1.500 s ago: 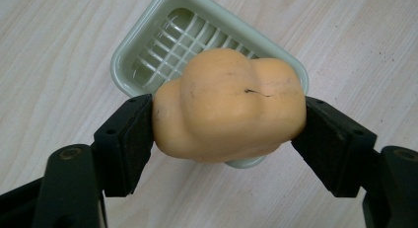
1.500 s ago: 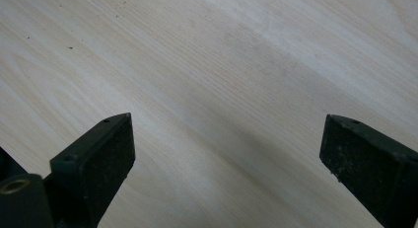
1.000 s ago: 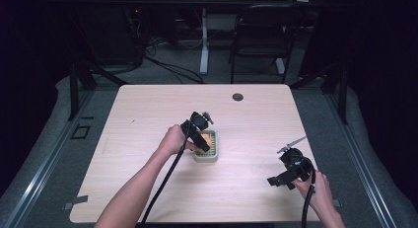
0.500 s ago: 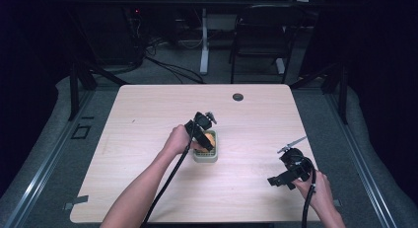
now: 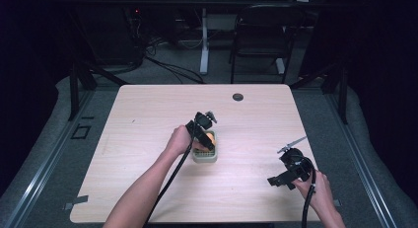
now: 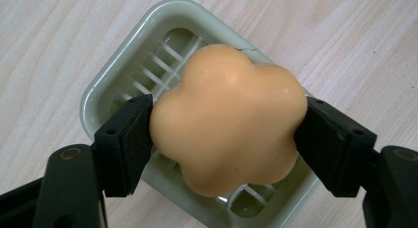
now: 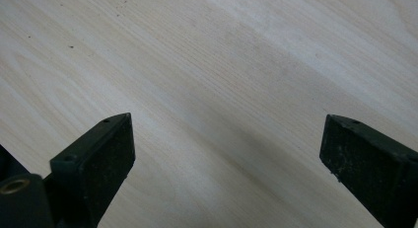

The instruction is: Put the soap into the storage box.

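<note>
Left gripper is clamped on a peach, flower-shaped bar of soap, one black jaw on each side of it at mid frame in the left gripper view. The soap sits over a pale green soap dish with a slatted drain insert; cannot tell whether the bar touches the slats or hangs just above them. The dish rests on the light wood table, and a thin crack shows at its upper rim.

High view: left gripper is at frame centre, angled down over the soap dish, with the left hand just left of it and the orange soap partly visible under the jaws. A cable trails down along the forearm toward bottom centre.

Right gripper sits at lower right of the high view, held by the right hand near the table's right edge, well apart from the dish. In the right gripper view its jaws are spread wide with nothing between them, just bare wood table below.

A dark round grommet sits near the table's far edge, upper centre.
</note>
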Demonstrator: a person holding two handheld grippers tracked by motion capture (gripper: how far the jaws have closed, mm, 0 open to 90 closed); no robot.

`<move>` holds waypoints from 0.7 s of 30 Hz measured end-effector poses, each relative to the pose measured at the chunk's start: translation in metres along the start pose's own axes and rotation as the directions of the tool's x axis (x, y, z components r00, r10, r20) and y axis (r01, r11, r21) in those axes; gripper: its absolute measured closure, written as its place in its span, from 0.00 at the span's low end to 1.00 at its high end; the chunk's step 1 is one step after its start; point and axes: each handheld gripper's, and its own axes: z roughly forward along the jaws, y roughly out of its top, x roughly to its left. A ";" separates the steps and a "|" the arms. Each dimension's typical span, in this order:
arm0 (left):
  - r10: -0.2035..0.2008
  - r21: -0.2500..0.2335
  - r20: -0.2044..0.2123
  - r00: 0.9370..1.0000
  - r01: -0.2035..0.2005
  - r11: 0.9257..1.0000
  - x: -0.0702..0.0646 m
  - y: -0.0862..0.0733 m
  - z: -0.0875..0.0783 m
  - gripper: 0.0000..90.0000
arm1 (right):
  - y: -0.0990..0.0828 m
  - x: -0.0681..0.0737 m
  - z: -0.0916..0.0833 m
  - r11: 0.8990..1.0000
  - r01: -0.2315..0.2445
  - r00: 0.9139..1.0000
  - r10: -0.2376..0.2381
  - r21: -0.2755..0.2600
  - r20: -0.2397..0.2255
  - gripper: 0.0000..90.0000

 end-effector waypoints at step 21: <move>-0.041 -0.143 -0.030 0.999 0.036 0.989 -0.004 -0.028 -0.058 0.03 | 0.000 0.001 0.000 1.000 -0.013 1.000 0.013 -0.021 0.004 0.07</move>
